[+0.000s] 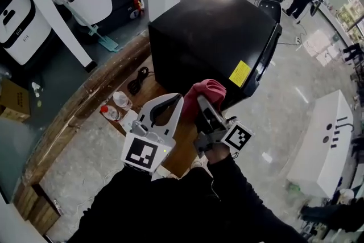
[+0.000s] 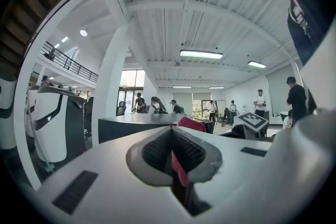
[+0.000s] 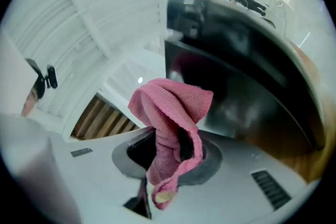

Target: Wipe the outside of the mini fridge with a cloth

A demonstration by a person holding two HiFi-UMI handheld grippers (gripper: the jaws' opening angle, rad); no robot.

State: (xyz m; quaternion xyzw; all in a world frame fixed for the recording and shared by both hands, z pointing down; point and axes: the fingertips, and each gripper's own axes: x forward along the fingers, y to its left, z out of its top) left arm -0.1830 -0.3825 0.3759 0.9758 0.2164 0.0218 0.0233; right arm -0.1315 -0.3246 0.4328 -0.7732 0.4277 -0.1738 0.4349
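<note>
my right gripper [image 1: 200, 102] clenched on one pink cloth [image 3: 170, 113], just near of one black mini fridge [image 1: 210, 31], left gripper [image 1: 176, 102] jaws pressed together, two bottles [image 1: 121, 100] seen in head view only

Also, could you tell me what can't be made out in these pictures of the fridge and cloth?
Yellow label on the mini fridge: print too small in the head view.
Its far sides: hidden by its own body in the head view; smeared in the right gripper view.
Red strip between the left gripper's shut jaws: too little shows to tell whether it is the cloth that the right gripper holds.
</note>
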